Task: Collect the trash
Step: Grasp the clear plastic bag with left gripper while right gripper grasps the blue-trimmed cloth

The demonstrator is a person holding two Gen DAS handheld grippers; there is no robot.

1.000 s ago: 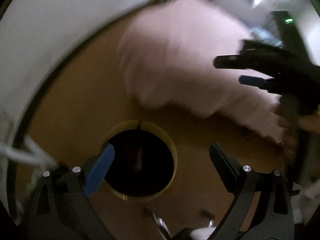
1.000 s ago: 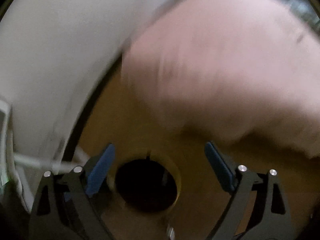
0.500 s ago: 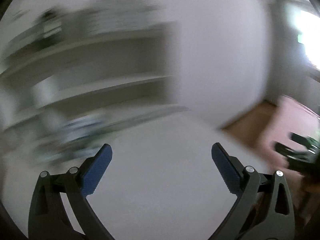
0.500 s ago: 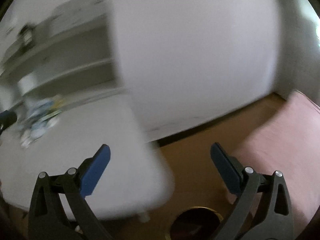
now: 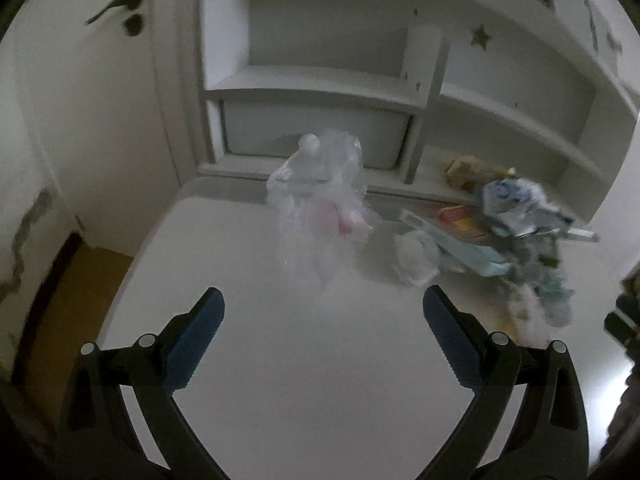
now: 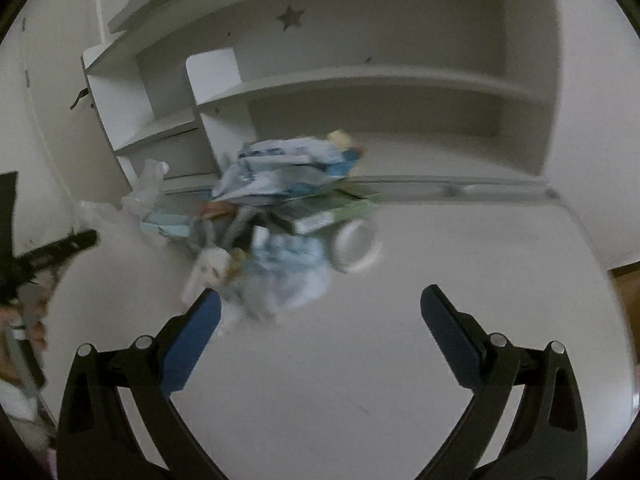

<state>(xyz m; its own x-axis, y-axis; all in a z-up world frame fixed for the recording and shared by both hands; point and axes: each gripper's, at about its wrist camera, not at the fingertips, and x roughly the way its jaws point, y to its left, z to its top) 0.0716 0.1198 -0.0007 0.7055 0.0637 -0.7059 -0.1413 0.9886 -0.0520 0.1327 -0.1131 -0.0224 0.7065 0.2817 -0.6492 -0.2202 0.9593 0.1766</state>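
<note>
A heap of trash lies at the back of a white desk (image 5: 304,360). In the left wrist view a clear plastic bag (image 5: 320,200) stands just beyond my open left gripper (image 5: 322,328), with a crumpled white wad (image 5: 414,258) and blue-and-white wrappers (image 5: 516,204) to its right. In the right wrist view the same wrappers (image 6: 280,172), crumpled pale blue paper (image 6: 288,276) and a white cup on its side (image 6: 356,246) lie just ahead of my open right gripper (image 6: 320,320). Nothing is between either pair of fingers.
White shelving (image 5: 320,80) rises behind the desk (image 6: 400,360). A door with a dark handle (image 5: 120,4) is at far left, wooden floor (image 5: 68,304) below it. The left gripper's dark finger (image 6: 56,248) and a hand (image 6: 36,320) show at the left edge of the right wrist view.
Both grippers have swung up from the round bin on the wooden floor, past the wall, and now face the desk and its trash heap. Both stayed open.
</note>
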